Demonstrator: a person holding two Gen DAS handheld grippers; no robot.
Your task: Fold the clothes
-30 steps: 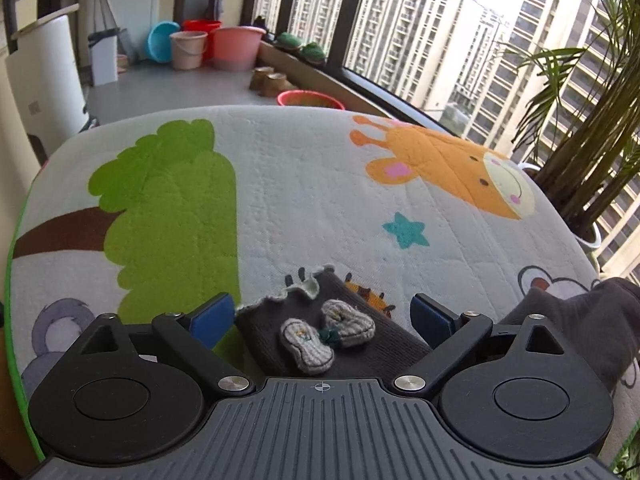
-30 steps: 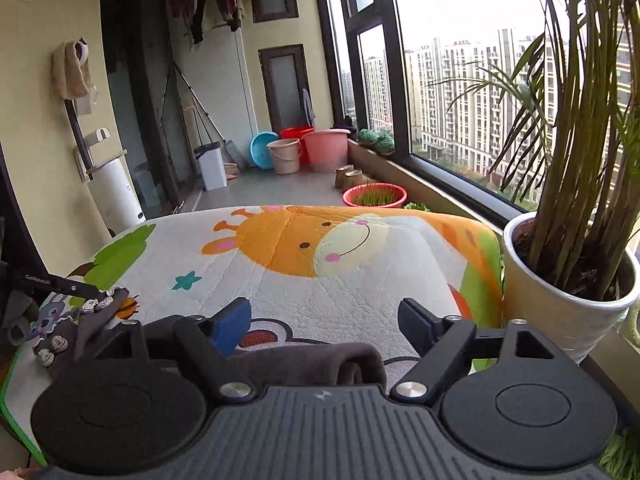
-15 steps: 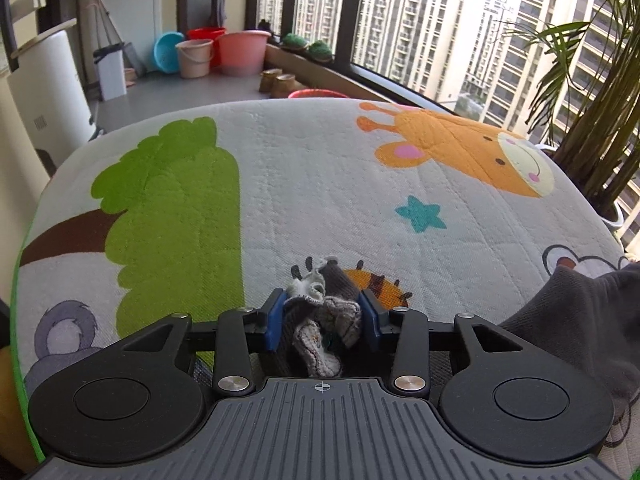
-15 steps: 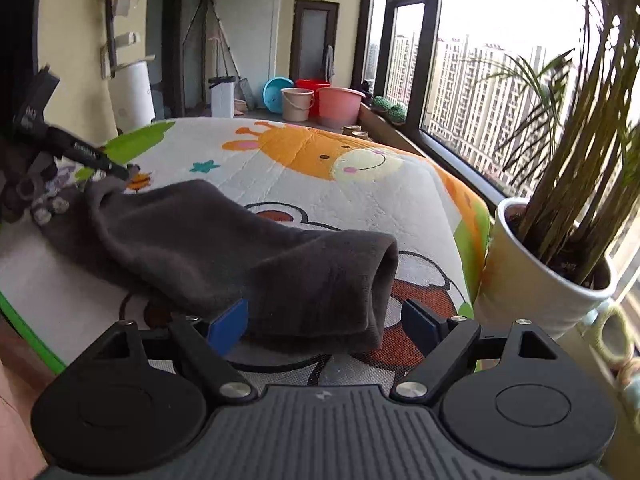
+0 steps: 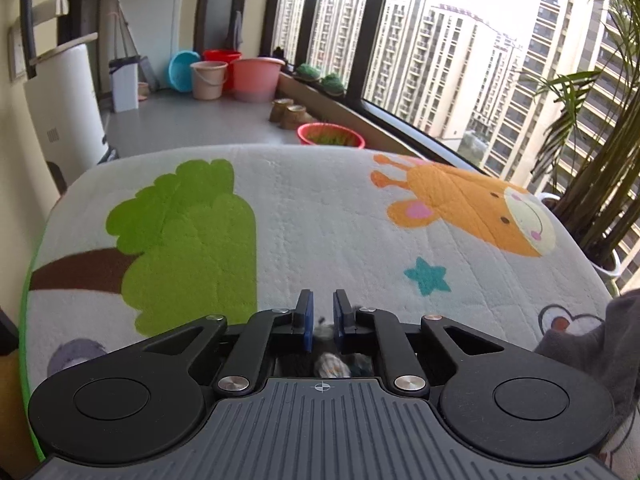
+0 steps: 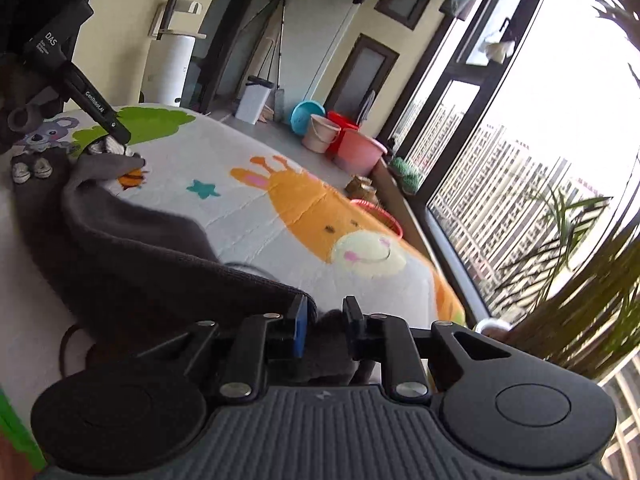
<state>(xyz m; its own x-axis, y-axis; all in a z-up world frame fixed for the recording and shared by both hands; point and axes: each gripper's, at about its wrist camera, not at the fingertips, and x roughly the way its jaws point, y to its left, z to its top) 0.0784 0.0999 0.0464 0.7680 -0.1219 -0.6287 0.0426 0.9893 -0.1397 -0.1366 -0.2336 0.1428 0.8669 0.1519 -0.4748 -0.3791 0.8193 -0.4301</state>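
two grippers pinch one dark grey garment at opposite ends. the left gripper has its blue pads pressed together on the end with small knitted decorations; the right gripper is clamped on the other bunched end. between them the cloth sags onto a cartoon play mat, ahead of both. beyond the mat stand coloured buckets; a potted palm stands right of the left gripper

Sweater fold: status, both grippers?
Left gripper shut on sweater by its trimmed edge. Right gripper shut on the other end. Sweater strung between them over the mat. Nothing in the way.
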